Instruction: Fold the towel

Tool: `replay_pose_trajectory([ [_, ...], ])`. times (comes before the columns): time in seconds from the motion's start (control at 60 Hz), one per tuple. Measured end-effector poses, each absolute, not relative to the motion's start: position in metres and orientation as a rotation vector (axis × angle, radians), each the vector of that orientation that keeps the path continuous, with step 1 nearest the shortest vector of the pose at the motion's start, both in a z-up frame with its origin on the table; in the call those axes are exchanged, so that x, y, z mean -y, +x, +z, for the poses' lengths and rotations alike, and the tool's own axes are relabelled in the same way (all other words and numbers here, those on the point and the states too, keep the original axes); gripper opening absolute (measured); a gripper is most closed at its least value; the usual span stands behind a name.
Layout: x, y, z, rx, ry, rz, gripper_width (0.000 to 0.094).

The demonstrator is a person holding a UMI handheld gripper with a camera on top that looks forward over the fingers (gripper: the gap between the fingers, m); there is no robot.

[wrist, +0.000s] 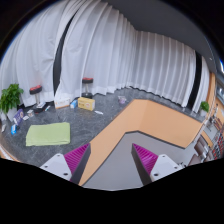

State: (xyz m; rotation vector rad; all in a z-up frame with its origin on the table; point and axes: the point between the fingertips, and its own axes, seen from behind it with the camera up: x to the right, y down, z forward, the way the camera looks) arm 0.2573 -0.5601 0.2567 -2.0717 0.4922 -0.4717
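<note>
Towel (48, 134) flat on floor, long axis crosswise; claw (110, 158) open, empty.

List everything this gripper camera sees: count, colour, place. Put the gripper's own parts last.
towel: one, light green, lying flat on the grey floor well beyond the left finger.
table: one, orange-tan top with a grey edge, just ahead of the fingers and running away beyond the right finger.
curtains: white, with dark gaps, hanging across the back of the room.
potted plant: one, green, beside the curtains beyond the towel.
box: one, tan, on the floor near the curtains.
stools: two, dark-topped, by the curtains.
small items near the plant: too small to identify.
gripper: one, fingers open, magenta pads, holding nothing.
</note>
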Motion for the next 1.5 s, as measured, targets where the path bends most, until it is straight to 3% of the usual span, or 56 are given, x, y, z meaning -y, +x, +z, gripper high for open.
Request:
replay_pose_trajectory([
  [0.25, 0.566, 0.24, 0.225, -0.499, -2.108, -0.441, 0.0843],
  [0.517, 0.525, 0.109, 0.129, -0.353, -2.283, -0.308, 0.0845],
  [0.667, 0.456, -0.008, 0.088, -0.221, -2.326, -0.181, 0.0851],
  [0.867, 0.315, -0.135, 0.069, -0.118, -2.265, -0.047, 0.0851],
  [1.033, 0.203, -0.176, 0.046, -0.104, -2.236, -0.053, 0.085],
  [1.217, 0.131, -0.178, -0.002, -0.087, -2.289, -0.132, 0.0836],
  [1.3, 0.118, -0.173, -0.016, -0.083, -2.304, -0.176, 0.0774],
  [1.417, 0.112, -0.182, -0.019, 0.005, -2.298, -0.169, 0.0476],
  [1.467, 0.108, -0.177, -0.019, 0.032, -2.294, -0.186, 0.0218],
  [1.5, 0.108, -0.175, -0.018, 0.029, -2.294, -0.186, 0.0149],
])
